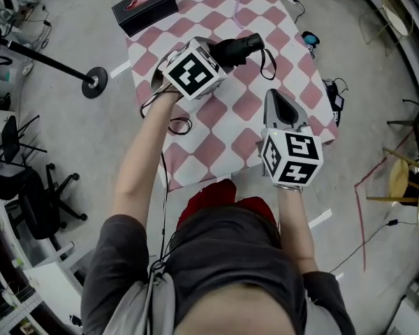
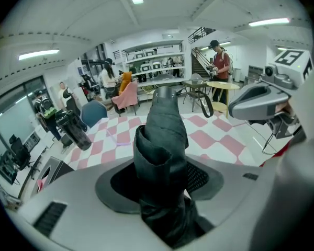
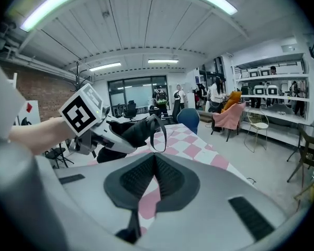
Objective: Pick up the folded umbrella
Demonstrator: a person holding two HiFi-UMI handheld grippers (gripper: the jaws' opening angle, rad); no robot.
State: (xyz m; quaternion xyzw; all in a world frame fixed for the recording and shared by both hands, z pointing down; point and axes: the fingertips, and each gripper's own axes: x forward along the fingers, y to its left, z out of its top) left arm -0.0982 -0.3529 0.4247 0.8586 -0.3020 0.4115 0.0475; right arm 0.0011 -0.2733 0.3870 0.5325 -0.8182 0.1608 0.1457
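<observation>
Dark grey short-sleeved shirt (image 1: 223, 271); red cloth (image 1: 216, 195) over the legs; a thin black cable (image 1: 163, 187) hangs beside the left arm; left gripper (image 1: 225, 51) and right gripper (image 1: 274, 98) are pale grey shells with black ribbed pads (image 3: 138, 179); each bears a white cube (image 1: 190, 69) printed with black square markers.

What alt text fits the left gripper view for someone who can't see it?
The left gripper clamps a dark folded umbrella in its jaws, pointing away from the camera above a pink-and-white checkered table. The right gripper hangs at the right edge.
</observation>
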